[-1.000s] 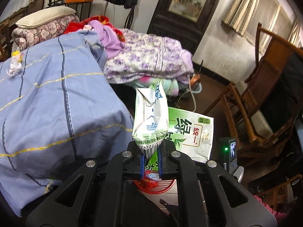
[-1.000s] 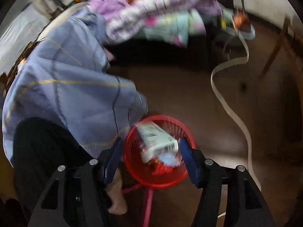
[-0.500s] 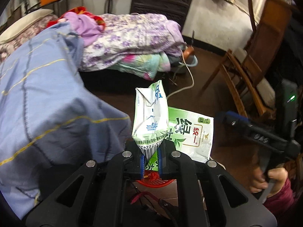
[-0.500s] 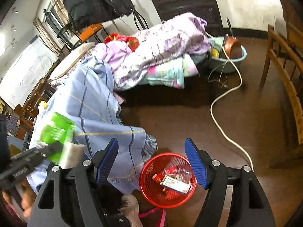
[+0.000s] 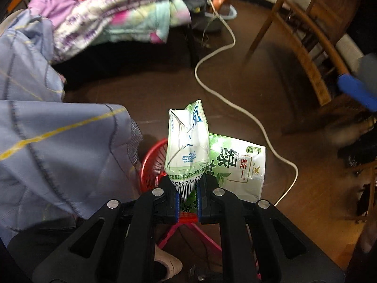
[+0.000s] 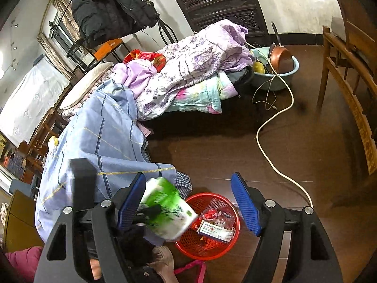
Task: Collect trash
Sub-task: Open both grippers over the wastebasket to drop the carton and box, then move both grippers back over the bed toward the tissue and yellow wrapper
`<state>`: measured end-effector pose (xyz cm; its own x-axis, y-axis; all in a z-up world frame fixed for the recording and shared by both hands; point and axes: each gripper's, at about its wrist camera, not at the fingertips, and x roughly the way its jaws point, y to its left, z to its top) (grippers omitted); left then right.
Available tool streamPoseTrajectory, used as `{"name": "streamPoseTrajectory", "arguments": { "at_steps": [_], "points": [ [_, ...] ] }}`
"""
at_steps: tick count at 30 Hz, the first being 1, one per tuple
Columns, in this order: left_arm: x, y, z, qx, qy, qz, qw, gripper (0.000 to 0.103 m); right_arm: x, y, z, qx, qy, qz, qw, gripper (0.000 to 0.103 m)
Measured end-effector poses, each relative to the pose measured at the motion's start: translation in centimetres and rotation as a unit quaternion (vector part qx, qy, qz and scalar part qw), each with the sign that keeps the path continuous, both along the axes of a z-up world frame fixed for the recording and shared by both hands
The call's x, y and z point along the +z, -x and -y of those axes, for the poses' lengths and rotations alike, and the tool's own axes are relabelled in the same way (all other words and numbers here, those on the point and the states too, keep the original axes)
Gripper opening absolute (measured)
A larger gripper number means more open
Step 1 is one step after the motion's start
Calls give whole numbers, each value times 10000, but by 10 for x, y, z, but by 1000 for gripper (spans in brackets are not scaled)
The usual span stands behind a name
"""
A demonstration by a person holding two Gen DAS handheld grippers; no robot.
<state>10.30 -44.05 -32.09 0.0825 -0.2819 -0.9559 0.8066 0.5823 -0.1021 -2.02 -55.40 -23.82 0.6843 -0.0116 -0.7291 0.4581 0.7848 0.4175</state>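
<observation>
The left gripper (image 5: 187,194) pinches the crumpled corner of a flattened green tea carton (image 5: 212,162), light and limp, above the red basket (image 6: 208,247), while the right gripper (image 6: 188,202), its jaws having just been opening, stands wide and empty

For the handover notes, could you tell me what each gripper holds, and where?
Left gripper pinches the flattened green tea carton by its barcoded bottom corner; right gripper holds nothing.

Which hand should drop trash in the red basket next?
Left. The left gripper is already shut on the green tea carton, just above the red basket. The right gripper is open, with nothing in its grip.
</observation>
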Motion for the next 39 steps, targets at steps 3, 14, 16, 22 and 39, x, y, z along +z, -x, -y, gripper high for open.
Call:
{"name": "streamPoseTrajectory", "arguments": {
  "at_steps": [3,14,16,22,39],
  "points": [
    [-16,1,7,-74,-223,36,9997,16,-6,2,3,-13,-93,-12,10000,74],
    [-12,12,6,-135,-417,731,9964,62,-18,4,5,-28,-290,-28,9996,74],
    [-8,12,4,-71,-429,798,9959,62,-17,3,3,-13,-258,-49,9997,74],
    [19,15,-11,209,-128,1247,9919,75,-6,2,-1,-6,-149,-41,9999,76],
    [95,24,-85,1089,437,1964,9735,81,59,-7,-49,452,477,312,9974,80]
  ]
}}
